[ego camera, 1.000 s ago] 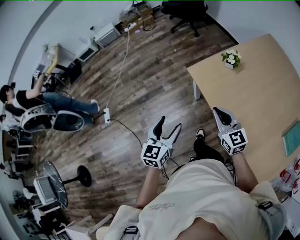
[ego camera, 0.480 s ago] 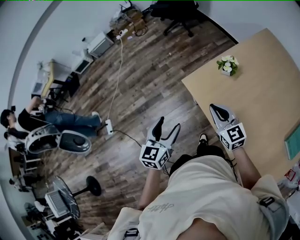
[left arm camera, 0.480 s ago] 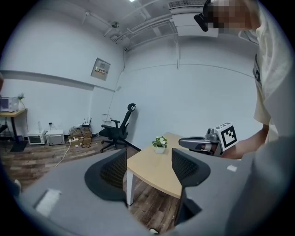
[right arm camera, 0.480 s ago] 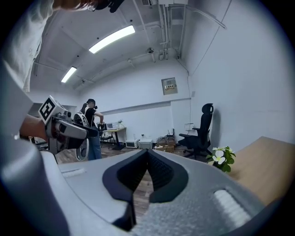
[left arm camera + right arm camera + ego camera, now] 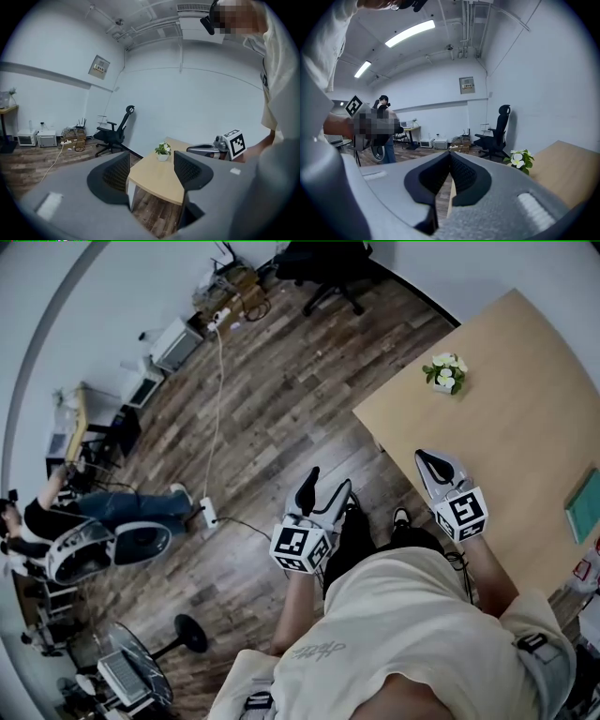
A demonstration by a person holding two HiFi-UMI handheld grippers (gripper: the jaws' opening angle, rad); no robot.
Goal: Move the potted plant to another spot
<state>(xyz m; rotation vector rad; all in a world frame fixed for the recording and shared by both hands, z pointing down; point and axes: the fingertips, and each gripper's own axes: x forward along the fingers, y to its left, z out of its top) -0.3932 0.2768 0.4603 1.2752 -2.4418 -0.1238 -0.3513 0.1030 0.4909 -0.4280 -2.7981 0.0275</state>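
The approach is in hand and no grip has been made, as I read it. Nearest the body, the left gripper hangs over the dark wood-plank floor, short of the table's near corner. Its two black ribbed fingers are spread wide with nothing between them. The right gripper is over the near edge of the light wooden table, its jaws pressed together at the tips and empty. Both point slightly downward towards the far side of the table.

The small potted plant, white flowers and green leaves in a white pot, stands upright close to the table's left edge, well beyond the near corner and well apart from both grippers. The bare tabletop between it and the right gripper carries nothing.

The next move calls for more reach along that left edge. One gripper then has to come level with the pot, jaws wide enough to pass round it, and close on the pot and not the leaves. The right gripper would have to open first; the left is ready but must get past the corner and the white table leg.

A flat teal thing lies by the right edge, clear of the path. Farther off are a white power strip with its cable, a seated person and a black office chair.
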